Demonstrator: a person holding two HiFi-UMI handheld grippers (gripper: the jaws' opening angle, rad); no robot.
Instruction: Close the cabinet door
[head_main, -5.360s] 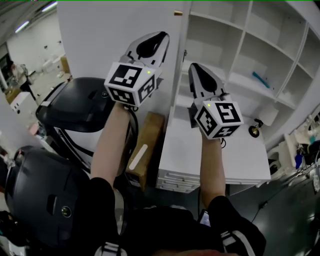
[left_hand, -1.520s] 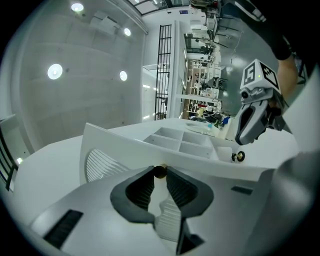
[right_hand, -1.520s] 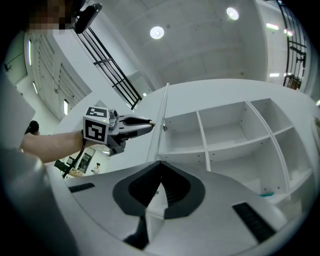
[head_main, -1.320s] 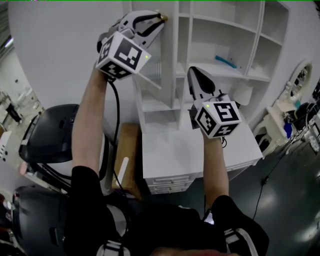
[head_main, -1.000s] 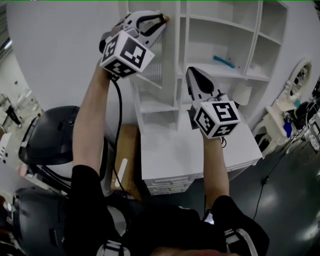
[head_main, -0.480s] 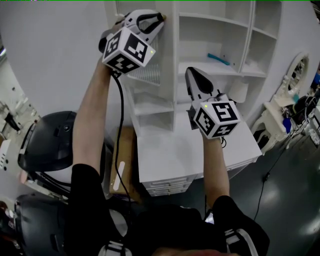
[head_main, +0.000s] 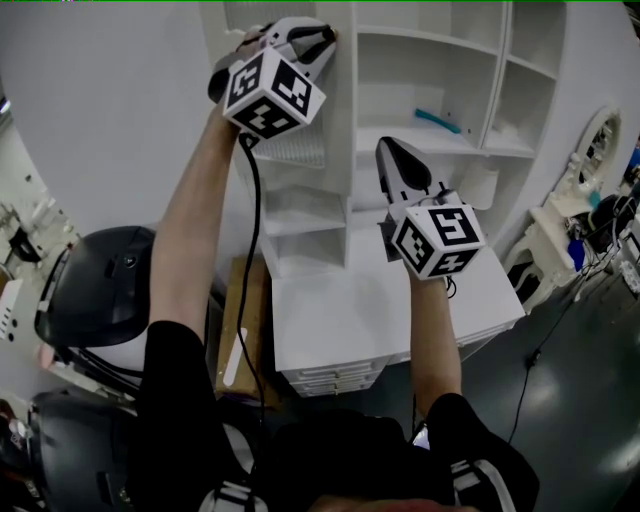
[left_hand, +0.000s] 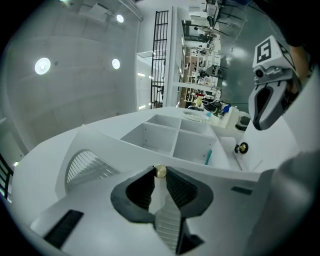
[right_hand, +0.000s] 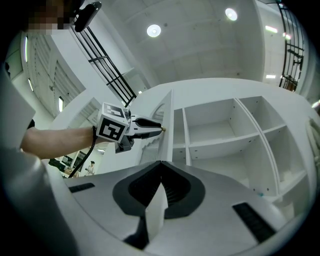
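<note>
The white cabinet door (head_main: 337, 150) stands partly open, edge-on in the head view, with open shelves (head_main: 440, 70) to its right. Its small brass knob (head_main: 333, 36) sits at the top. My left gripper (head_main: 325, 37) is raised to it and shut on the knob (left_hand: 160, 171), one ribbed pad on each side. A slatted panel (left_hand: 87, 167) shows beside the door. My right gripper (head_main: 388, 146) hangs lower over the white desk top (head_main: 350, 310), shut and empty, its tips meeting (right_hand: 161, 162). The right gripper view shows the left gripper (right_hand: 161, 129) against the door edge.
A teal object (head_main: 440, 120) lies on a middle shelf. Drawers (head_main: 330, 378) sit below the desk front. A brown box (head_main: 235, 330) stands left of the desk, with black rounded seats (head_main: 95, 285) beyond it. A round mirror (head_main: 598, 140) is at the right.
My left gripper has carried the knob rightward, and the door has swung in from wide open towards the shelves. My right gripper has hardly shifted in the view.
</note>
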